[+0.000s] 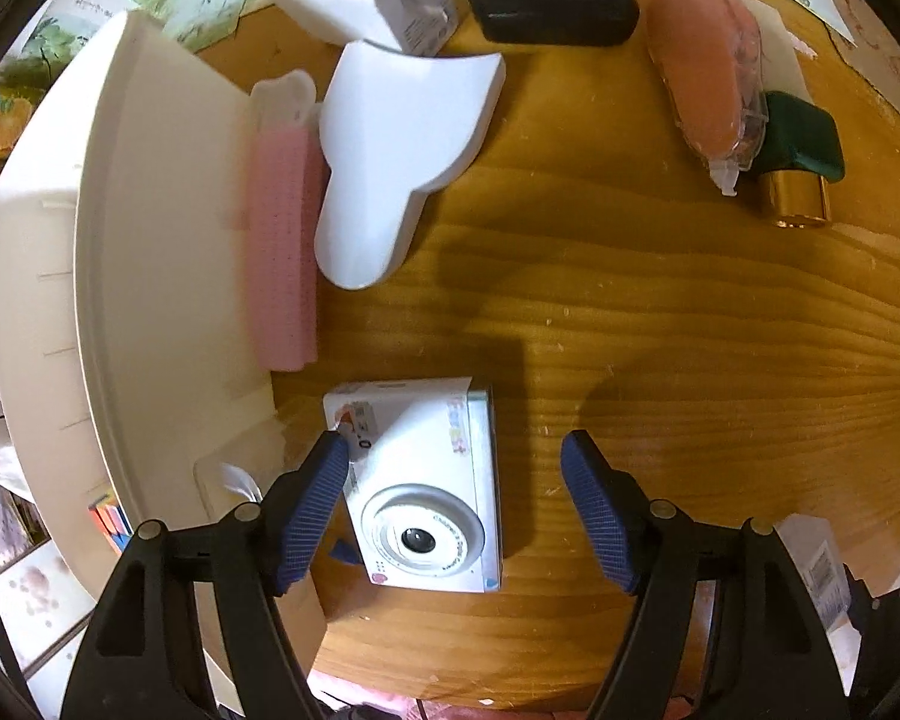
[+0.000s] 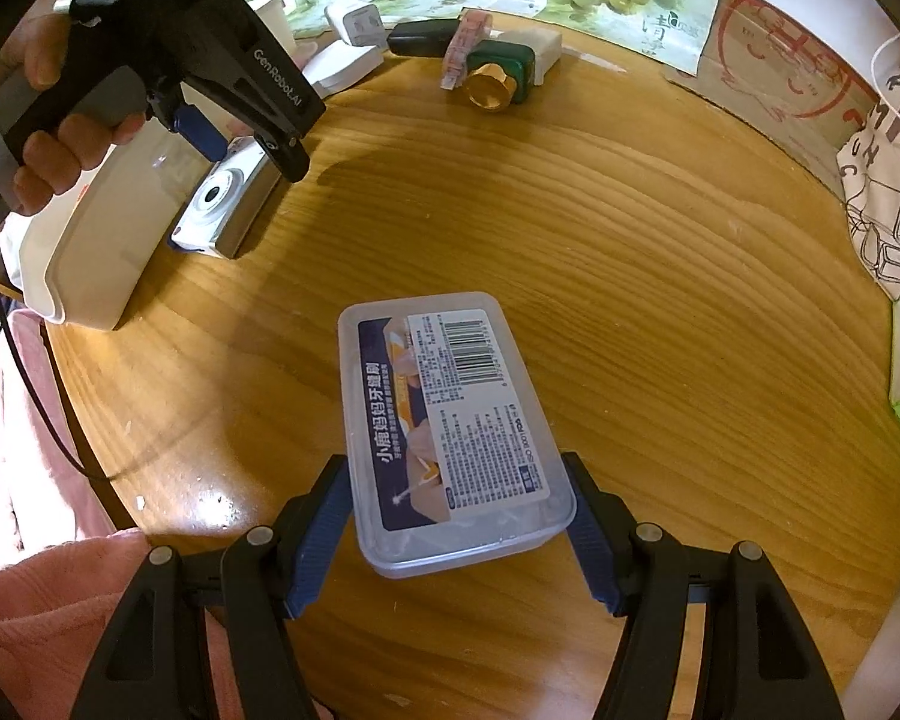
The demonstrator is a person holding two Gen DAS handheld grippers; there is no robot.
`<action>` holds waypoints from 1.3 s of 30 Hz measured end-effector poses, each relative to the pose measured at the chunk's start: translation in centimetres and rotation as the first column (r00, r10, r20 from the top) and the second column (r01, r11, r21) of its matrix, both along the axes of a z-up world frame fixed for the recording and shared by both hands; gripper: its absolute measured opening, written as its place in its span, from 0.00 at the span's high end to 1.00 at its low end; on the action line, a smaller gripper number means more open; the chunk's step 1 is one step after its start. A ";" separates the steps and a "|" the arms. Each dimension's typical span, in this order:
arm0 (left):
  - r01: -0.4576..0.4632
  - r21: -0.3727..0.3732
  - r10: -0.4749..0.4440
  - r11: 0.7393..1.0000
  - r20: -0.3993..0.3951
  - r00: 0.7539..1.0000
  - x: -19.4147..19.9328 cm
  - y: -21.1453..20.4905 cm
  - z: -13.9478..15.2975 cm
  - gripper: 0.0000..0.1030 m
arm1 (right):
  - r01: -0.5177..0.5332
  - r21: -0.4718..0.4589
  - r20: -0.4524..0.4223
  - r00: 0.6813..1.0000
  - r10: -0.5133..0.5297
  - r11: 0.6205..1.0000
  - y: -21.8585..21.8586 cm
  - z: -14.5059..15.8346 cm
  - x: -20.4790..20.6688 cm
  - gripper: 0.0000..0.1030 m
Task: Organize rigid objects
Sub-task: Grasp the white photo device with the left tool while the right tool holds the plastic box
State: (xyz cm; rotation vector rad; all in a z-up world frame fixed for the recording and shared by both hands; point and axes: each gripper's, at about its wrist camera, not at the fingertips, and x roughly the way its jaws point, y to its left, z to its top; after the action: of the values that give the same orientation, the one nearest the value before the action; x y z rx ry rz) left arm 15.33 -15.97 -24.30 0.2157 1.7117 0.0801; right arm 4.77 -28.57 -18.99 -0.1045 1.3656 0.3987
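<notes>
My ribbed blue rubbery pads [image 2: 318,540] flank a clear glossy plastic box [image 2: 450,432] with a paper label, on the varnished wooden tabletop [image 2: 630,300].

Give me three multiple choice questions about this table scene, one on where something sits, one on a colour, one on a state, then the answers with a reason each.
1. Where does the white camera lie?
A. beside the white tray
B. on the clear plastic box
C. under the black case

2. What colour is the cap of the green bottle?
A. red
B. gold
C. blue

3. How is the right hand-held gripper?
A. open over bare wood
B. closed on the clear plastic box
C. closed on the camera

Answers:
1. A, the camera lies on the wood next to the tray's edge.
2. B, the cap shines gold.
3. B, both pads sit against the box's sides.
</notes>
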 end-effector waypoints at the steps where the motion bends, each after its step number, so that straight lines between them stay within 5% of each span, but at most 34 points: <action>1: 0.003 0.001 -0.003 1.000 0.004 1.000 0.6 -0.3 0.4 0.26 | 0.001 0.003 -0.001 1.000 -0.001 1.000 0.0 0.0 0.1 0.34; 20: 0.003 0.015 -0.003 1.000 0.029 1.000 3.7 0.0 1.6 0.31 | 0.062 0.044 0.006 0.998 -0.063 0.997 0.0 0.6 0.3 0.34; 25: -0.010 0.062 0.008 0.998 0.035 0.999 4.3 -0.6 1.9 0.39 | 0.097 0.069 0.017 0.995 -0.098 0.993 -0.3 0.9 0.5 0.34; 39: 0.080 0.023 -0.081 0.996 0.014 0.997 1.0 -3.4 0.8 0.39 | 0.160 0.094 0.018 0.987 -0.162 0.983 -1.4 0.9 0.7 0.34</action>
State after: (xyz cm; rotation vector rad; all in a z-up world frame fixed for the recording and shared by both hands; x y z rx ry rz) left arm 16.36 -19.34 -23.51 0.3001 1.6856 0.0415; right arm 5.43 -30.00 -18.08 0.0768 1.3174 0.3225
